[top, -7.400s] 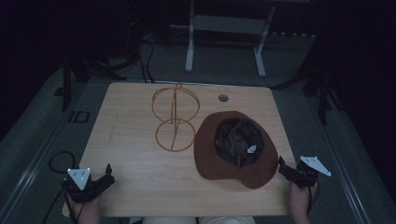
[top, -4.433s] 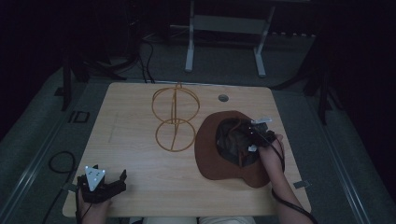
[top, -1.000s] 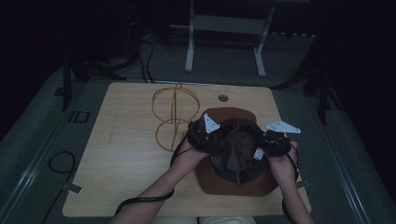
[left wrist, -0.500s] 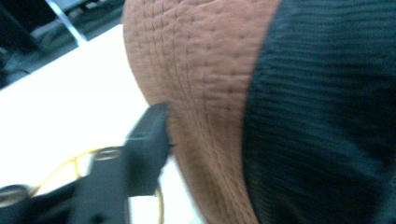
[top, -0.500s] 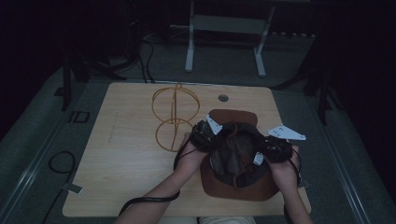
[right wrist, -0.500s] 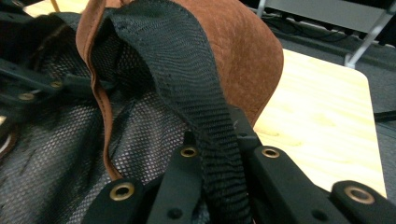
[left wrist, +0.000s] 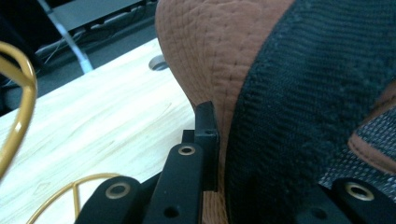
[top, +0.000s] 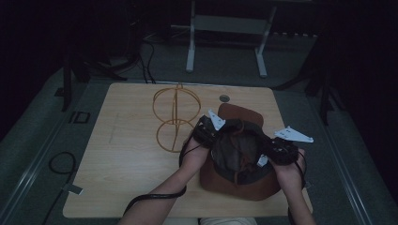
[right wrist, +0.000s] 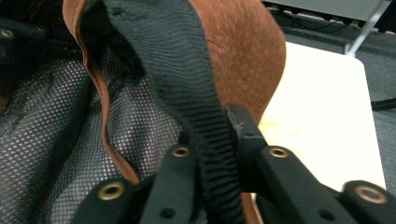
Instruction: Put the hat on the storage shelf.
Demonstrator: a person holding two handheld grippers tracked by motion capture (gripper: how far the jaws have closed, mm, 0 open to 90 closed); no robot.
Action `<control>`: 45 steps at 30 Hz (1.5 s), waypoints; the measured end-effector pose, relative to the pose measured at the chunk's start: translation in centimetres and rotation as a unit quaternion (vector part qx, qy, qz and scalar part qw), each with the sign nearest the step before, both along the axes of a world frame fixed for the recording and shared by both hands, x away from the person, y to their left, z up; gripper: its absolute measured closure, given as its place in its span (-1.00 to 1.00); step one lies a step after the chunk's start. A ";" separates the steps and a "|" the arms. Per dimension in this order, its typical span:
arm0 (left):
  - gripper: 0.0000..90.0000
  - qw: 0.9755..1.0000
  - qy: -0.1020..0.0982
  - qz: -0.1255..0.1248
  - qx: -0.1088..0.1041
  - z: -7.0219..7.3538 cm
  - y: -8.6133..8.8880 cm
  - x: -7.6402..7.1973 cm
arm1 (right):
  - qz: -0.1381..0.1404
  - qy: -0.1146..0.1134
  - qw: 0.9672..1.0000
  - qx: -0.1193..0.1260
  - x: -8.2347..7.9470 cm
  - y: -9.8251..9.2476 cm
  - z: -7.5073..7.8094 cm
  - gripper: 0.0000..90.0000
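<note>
A brown hat (top: 239, 185) lies upside down on the table, its black inner band (left wrist: 303, 93) and mesh lining facing up. My left gripper (top: 215, 137) is on the hat's left side. Its jaws have just been closing, and in the left gripper view the left gripper (left wrist: 233, 140) is shut with the hat's wall and band between them. My right gripper (top: 268, 152) is on the right side. In the right gripper view the right gripper (right wrist: 210, 135) pinches the band (right wrist: 187, 70), though its jaws have just been opening a little. The hat's opening is raised between both hands.
A gold wire hat stand (top: 176, 117) stands just left of the hat, close to my left gripper, and its rings (left wrist: 18, 93) also show in the left gripper view. A round grommet (top: 224, 98) sits at the table's far edge. Bare wooden tabletop (top: 122, 154) spreads to the left.
The left gripper's jaws closed onto the hat's left side. The hat's rim has been pulled up off the table between the two grippers, and its far brim now shows behind them.
</note>
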State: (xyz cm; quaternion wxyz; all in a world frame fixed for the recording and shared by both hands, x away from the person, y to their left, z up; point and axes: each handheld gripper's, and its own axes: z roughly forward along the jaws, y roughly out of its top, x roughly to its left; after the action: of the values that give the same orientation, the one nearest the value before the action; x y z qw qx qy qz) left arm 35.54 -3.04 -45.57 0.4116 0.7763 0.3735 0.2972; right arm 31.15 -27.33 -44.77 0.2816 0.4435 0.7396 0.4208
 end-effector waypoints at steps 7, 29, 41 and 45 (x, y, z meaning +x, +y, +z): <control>0.93 1.000 -0.020 -0.003 -0.013 1.1 0.5 -0.3 | 0.031 0.018 0.998 0.045 -0.1 -1.2 -0.1 0.10; 0.93 0.994 -0.077 -0.058 -0.050 4.4 2.0 -4.2 | 0.224 -0.024 0.969 0.105 -4.1 -5.2 4.8 -0.27; 0.92 0.989 -0.088 -0.104 -0.065 4.9 3.2 -5.2 | 0.142 -0.057 0.988 0.033 -3.1 -8.9 4.6 -0.09; 0.92 0.983 -0.065 -0.150 -0.088 5.0 4.2 -5.0 | 0.125 -0.021 0.991 0.029 -1.3 -9.4 3.2 -0.01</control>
State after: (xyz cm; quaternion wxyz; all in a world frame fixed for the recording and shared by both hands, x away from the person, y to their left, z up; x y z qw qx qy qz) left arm 30.51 1.17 -40.61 0.5418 0.7632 0.2500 0.2479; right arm 29.88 -36.74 -41.54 0.2291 0.3465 0.7706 0.4833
